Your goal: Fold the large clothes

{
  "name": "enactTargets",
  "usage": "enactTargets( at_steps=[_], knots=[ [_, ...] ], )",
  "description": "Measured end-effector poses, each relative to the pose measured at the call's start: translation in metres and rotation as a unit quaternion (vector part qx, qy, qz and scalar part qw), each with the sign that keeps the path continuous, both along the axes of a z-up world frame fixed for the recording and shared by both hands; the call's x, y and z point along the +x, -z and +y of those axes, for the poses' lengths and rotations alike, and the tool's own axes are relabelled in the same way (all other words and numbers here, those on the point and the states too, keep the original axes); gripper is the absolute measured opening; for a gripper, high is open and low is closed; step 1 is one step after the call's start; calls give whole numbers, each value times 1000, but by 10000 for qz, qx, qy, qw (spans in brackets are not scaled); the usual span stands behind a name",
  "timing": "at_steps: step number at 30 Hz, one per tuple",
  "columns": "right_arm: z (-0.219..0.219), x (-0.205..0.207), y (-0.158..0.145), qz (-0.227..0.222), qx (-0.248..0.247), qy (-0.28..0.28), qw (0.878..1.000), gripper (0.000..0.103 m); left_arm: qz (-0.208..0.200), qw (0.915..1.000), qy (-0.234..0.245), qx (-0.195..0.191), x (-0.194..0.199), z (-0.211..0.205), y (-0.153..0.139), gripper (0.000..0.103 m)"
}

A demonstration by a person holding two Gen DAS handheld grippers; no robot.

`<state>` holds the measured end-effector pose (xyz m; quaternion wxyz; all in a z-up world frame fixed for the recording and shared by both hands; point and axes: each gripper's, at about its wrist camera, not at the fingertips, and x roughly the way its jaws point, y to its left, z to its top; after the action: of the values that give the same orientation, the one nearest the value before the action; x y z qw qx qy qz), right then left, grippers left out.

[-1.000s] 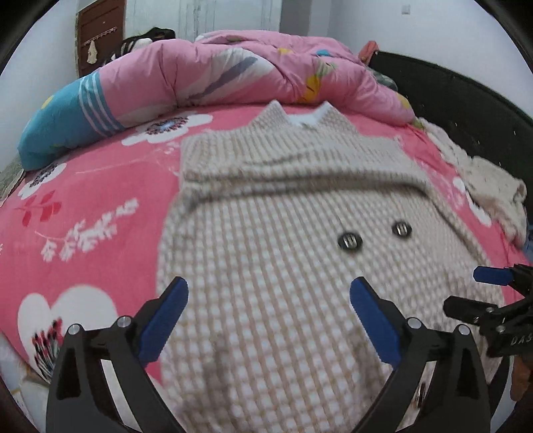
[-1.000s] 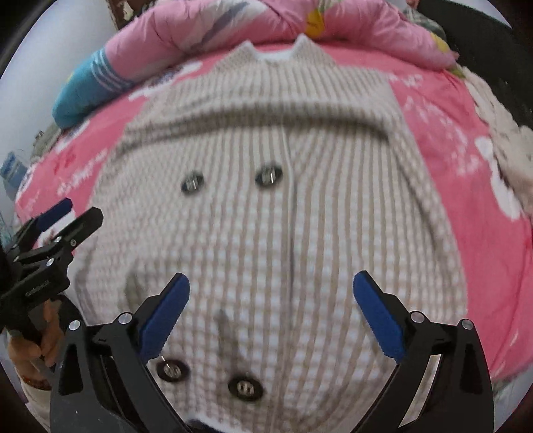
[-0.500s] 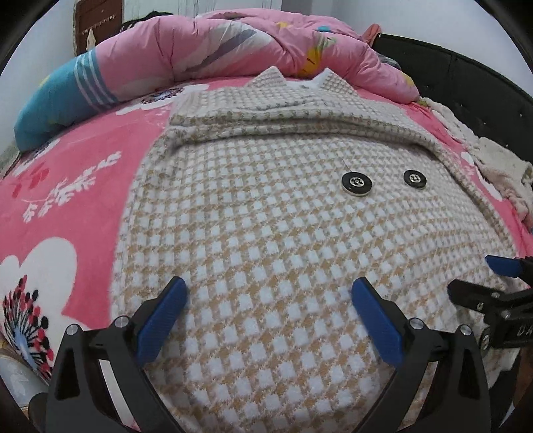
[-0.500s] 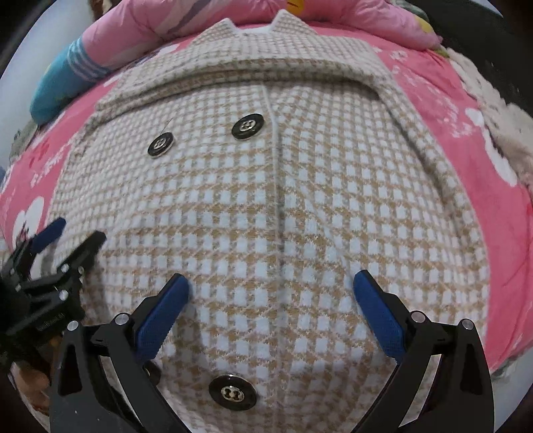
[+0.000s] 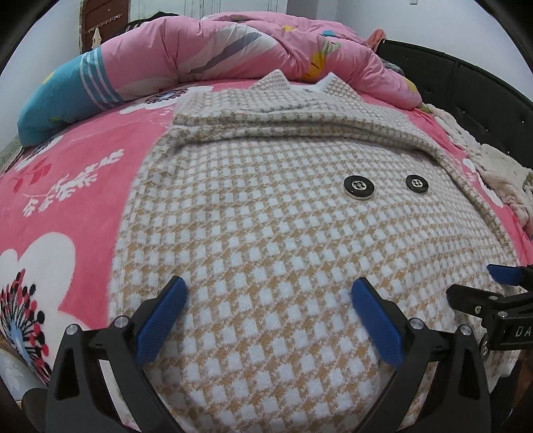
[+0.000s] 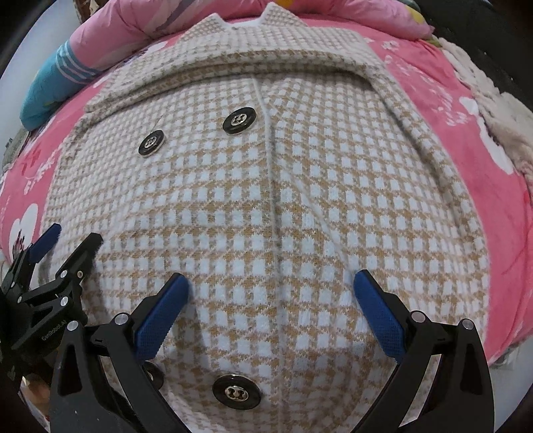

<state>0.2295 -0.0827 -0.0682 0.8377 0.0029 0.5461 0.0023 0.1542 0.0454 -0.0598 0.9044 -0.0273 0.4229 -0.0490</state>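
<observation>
A home bedroom: pink floral bed sheet (image 5: 83,213), rumpled quilt (image 5: 233,46) (pink too), dark headboard (image 5: 466,86)

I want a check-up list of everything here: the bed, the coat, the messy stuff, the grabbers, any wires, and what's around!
Surface: bed with pink flowered sheet.
Job's things: checked coat lies flat, front up, collar at the far end, sleeves folded across the chest; black buttons showing.
Clutter: pink quilt bunched at the far end; cream fuzzy cloth on the right.
Grippers: left gripper open over the coat's hem; right gripper open over the hem too.
Cables: nothing seen.
Surroundings: dark bed frame, white wall, brown door.
</observation>
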Motion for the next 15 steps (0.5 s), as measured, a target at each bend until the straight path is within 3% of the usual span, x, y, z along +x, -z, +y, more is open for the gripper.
enactTargets(
  at_steps=[15],
  knots=[
    [2,1,1,7,-5,45,10000,95,-11,10000,-21,21,1,0,1,98]
  ],
)
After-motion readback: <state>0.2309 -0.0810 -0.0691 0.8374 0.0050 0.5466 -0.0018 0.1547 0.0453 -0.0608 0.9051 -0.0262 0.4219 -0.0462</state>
